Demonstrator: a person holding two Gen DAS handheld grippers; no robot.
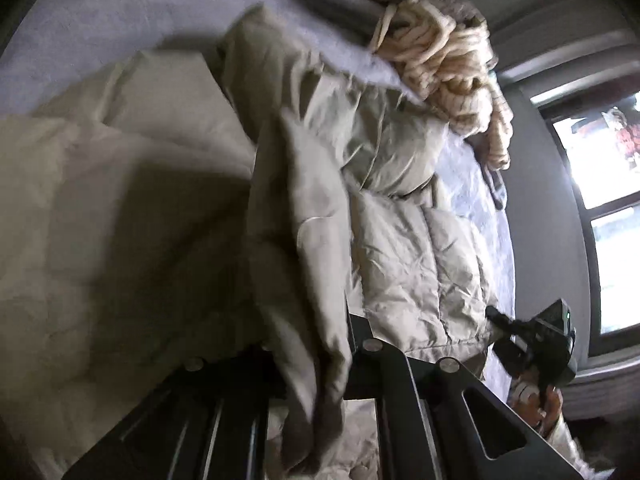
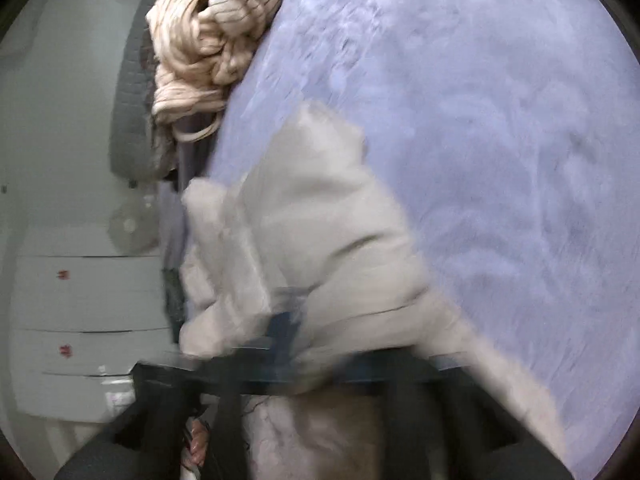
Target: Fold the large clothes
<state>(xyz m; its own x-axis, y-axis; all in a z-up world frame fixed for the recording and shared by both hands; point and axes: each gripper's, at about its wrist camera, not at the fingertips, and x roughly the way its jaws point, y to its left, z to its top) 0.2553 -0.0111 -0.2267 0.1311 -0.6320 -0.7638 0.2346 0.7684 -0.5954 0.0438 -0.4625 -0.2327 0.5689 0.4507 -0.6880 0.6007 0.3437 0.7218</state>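
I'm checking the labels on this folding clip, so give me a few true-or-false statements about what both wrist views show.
1. The left tool is shut on a fold of the beige puffer jacket. True.
2. The jacket lies on a wooden floor. False: it lies on a lavender blanket.
3. A cream chunky-knit bundle sits beyond the jacket. True.
4. The right tool hangs open over bare blanket. False: it is shut on jacket fabric.
5. The jacket is bright red. False: it is beige.

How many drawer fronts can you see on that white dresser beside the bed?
3. The dresser sits at the left of the right wrist view: top front, middle front, bottom front partly cut off. More may be hidden.
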